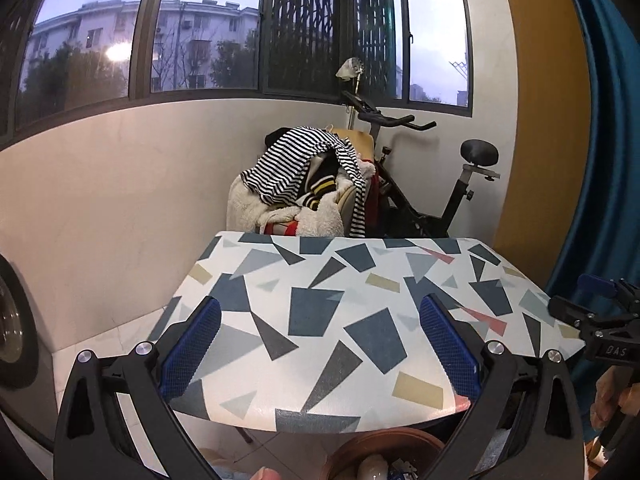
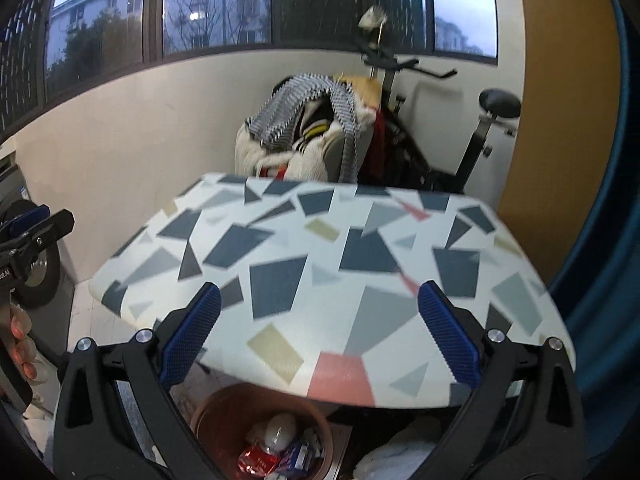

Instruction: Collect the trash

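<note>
Room: a corner with large windows, an exercise bike and a pile of clothes on a chair stood behind the tabletop.
Tabletop: the tabletop, covered in a pattern of grey, blue, yellow and pink shapes, carried nothing that either view showed.
Bin: a brown trash bin stood on the floor under the near edge of the tabletop, just below both grippers.
Trash: the trash lay inside the bin; a whitish rounded piece, a red wrapper and a blue-and-white pack could be made out, the rest was too small to tell.
Left gripper: the left gripper was held above the near edge of the tabletop, its blue pads wide apart and nothing between them.
Right gripper: the right gripper was also spread wide and carried nothing; it hung over the near edge and the bin.
Progress: judged from the bare tabletop and the filled bin, the collecting seemed to be finished or nearly finished.
Left to do: no loose trash was visible on the tabletop; the floor around the bin was mostly hidden, so I could not tell if something was there.
</note>
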`<act>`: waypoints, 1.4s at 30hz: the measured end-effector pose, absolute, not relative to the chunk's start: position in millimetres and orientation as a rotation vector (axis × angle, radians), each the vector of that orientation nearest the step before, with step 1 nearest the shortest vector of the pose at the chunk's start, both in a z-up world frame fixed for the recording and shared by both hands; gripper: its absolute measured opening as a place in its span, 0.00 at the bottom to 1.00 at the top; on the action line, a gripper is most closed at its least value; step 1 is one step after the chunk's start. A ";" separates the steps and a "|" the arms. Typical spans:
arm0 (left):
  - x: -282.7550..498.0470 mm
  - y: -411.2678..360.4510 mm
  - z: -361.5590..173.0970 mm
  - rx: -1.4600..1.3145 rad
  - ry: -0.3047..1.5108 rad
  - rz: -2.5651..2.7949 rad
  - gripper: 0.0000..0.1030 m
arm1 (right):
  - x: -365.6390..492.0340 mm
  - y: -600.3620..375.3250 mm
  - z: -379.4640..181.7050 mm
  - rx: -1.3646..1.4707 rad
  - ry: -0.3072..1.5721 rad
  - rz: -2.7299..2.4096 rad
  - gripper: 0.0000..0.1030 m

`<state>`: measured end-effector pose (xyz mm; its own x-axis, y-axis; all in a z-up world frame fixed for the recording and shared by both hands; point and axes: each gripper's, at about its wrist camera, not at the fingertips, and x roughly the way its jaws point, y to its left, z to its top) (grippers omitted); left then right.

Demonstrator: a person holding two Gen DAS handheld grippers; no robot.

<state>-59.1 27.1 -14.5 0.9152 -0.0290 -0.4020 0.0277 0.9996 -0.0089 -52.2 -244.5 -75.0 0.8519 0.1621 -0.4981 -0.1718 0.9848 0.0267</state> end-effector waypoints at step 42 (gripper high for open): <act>-66.7 0.4 0.2 0.077 0.409 -0.076 0.94 | -65.4 -265.2 -21.5 0.008 0.462 0.143 0.94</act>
<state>-66.7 0.4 0.2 0.9148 -0.0579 -0.3998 0.0888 0.9943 0.0591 -65.4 -265.2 -21.5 0.8854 0.1392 -0.4436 -0.1354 0.9900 0.0404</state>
